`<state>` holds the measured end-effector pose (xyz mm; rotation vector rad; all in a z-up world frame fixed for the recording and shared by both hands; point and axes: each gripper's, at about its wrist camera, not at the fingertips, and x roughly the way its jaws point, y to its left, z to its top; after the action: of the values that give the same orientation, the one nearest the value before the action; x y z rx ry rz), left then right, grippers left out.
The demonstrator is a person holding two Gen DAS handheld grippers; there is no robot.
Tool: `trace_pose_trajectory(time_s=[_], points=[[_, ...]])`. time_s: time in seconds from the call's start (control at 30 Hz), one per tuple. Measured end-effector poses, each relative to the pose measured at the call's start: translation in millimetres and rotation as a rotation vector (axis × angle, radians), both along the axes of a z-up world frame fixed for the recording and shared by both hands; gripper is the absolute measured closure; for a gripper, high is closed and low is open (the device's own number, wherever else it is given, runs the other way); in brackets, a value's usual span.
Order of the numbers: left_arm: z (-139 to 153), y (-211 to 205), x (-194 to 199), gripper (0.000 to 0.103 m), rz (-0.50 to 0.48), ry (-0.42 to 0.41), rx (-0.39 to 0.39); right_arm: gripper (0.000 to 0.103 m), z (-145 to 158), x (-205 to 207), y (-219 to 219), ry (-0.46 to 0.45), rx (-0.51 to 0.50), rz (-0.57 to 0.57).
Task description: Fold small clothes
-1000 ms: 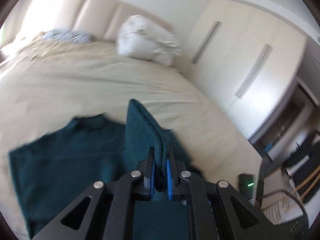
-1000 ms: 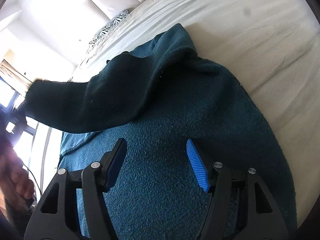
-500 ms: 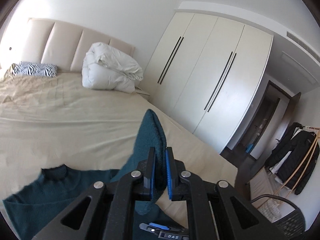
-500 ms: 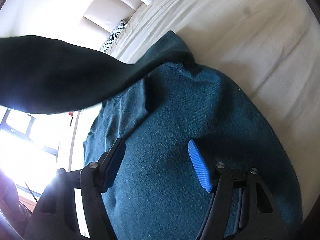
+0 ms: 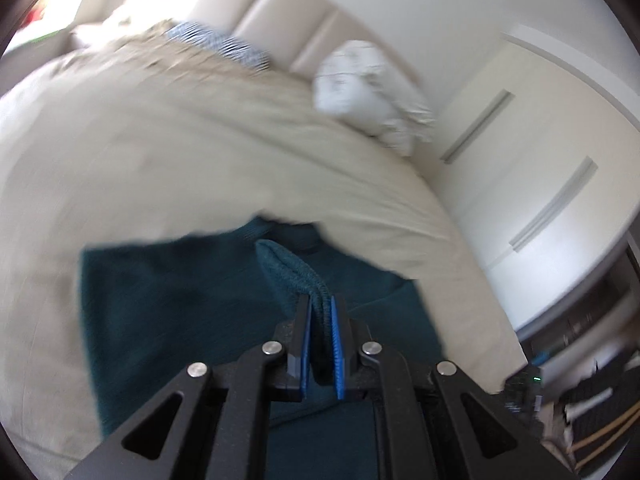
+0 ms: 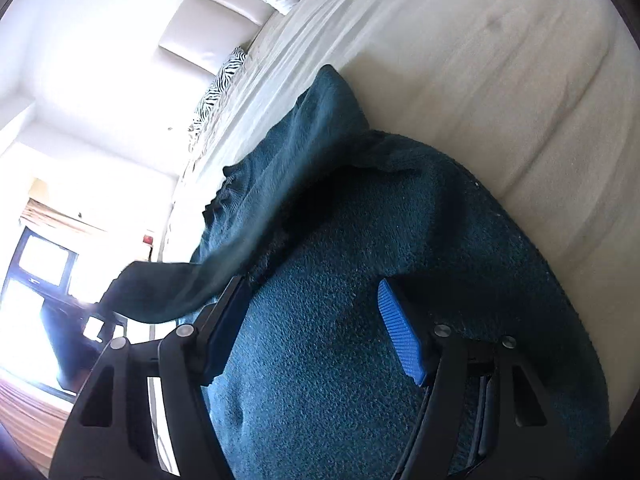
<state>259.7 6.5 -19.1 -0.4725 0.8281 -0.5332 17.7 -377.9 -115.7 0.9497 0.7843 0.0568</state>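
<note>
Two grippers work on one dark teal sweater (image 5: 168, 308) spread on a beige bed (image 5: 180, 152). The left gripper (image 5: 321, 332) is clenched on a sleeve (image 5: 292, 272) of the sweater, its blue pads pressed against a doubled fold of knit. The sleeve rises from between the fingers and points ahead and slightly left, its rounded end over the body of the garment, near the collar (image 5: 288, 230). In the left wrist view the sweater lies flat, collar toward the padded headboard (image 5: 288, 16), its long axis running from the camera toward the head of the bed. That view is blurred, so fine detail of the cloth edges cannot be told.

The right gripper (image 6: 316, 320) has its fingers spread wide with nothing between them, poised just above the sweater's body (image 6: 340, 360); whether the tips touch the knit cannot be told. In the right wrist view the lifted sleeve (image 6: 224, 248) stretches diagonally across the garment, from the shoulder at upper right down to the lower left, where its end hangs off beyond the left finger.

A zebra-striped pillow (image 5: 224, 44) and a bundled white duvet (image 5: 360, 88) sit at the head of the bed. White wardrobe doors (image 5: 540, 184) stand beyond the bed's right side.
</note>
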Motion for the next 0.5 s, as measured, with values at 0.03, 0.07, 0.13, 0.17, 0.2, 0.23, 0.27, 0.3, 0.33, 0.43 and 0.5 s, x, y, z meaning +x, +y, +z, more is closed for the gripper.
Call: trace_pose_trajectory(time_s=[0.03,0.07,0.13,0.17,0.2,0.23,0.27,0.3,0.33,0.43,0.5], points=[[-9,7,1,0.094,0.014,0.019,-0.005,0.036,-1,0,-1,-0.001,0.004,-0.004],[-17,13,3,0.094,0.026,0.032,-0.008,0.036,-1,0,-2,-0.004,0.009,-0.009],[-28,19,6,0.094,0.038,0.049,-0.005,0.036,-2,0,-2,-0.008,0.014,-0.016],[-31,20,7,0.094,0.040,0.053,-0.005,0.036,-2,0,-3,-0.009,0.015,-0.017],[-35,20,9,0.094,0.040,0.057,-0.005,0.036,-2,0,-3,-0.010,0.016,-0.018],[-39,19,11,0.094,0.040,0.068,0.002,0.036,-2,-1,-3,-0.011,0.019,-0.019],[-43,19,13,0.094,0.042,0.077,0.010,0.036,-2,-2,-4,-0.012,0.026,-0.020],[-48,19,11,0.093,0.043,0.083,0.018,0.036,-3,-3,-6,-0.014,0.035,-0.020],[-54,18,11,0.093,0.039,0.096,0.027,0.035,-3,-3,-8,-0.020,0.048,-0.017],[-68,17,9,0.093,0.039,0.118,0.039,0.035,-1,3,-14,-0.025,0.078,-0.008],[-74,22,5,0.092,0.054,0.119,0.010,0.035,1,12,-18,-0.036,0.095,0.004]])
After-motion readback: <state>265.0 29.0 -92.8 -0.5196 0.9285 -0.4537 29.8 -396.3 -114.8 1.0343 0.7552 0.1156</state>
